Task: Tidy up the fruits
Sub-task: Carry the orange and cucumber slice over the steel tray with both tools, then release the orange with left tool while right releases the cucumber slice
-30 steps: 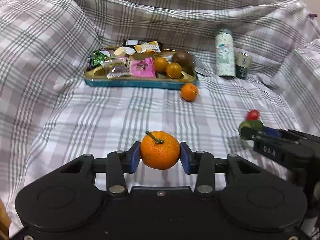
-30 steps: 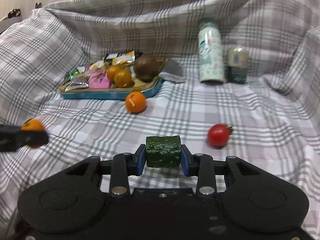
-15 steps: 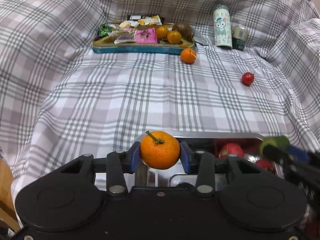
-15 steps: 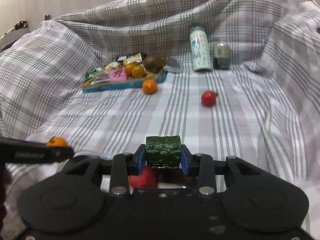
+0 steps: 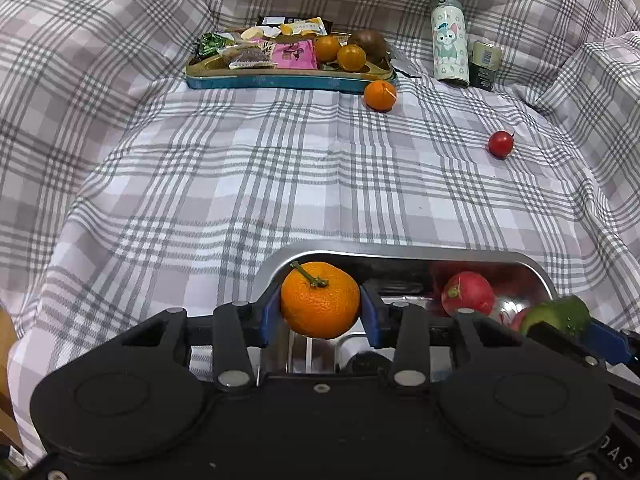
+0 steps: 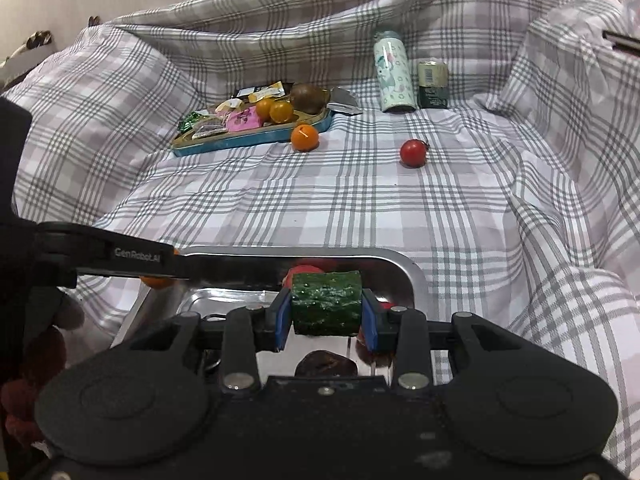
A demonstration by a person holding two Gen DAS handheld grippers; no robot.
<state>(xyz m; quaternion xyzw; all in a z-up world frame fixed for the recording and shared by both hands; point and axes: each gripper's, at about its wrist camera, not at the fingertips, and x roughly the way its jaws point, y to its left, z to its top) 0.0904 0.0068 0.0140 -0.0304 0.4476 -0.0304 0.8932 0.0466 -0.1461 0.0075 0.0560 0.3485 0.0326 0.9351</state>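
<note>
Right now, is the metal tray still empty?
No. The metal tray already holds a red radish and another dark item I cannot identify.

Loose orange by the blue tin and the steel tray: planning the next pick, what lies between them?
Only bare plaid cloth between the loose orange and the steel tray, as both wrist views show.

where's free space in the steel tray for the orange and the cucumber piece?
Bare metal shows at the steel tray's left half, below the orange. Its right end is crowded: a radish and other red produce. The cucumber piece hangs over that crowded end; a dark item lies beneath it.
</note>
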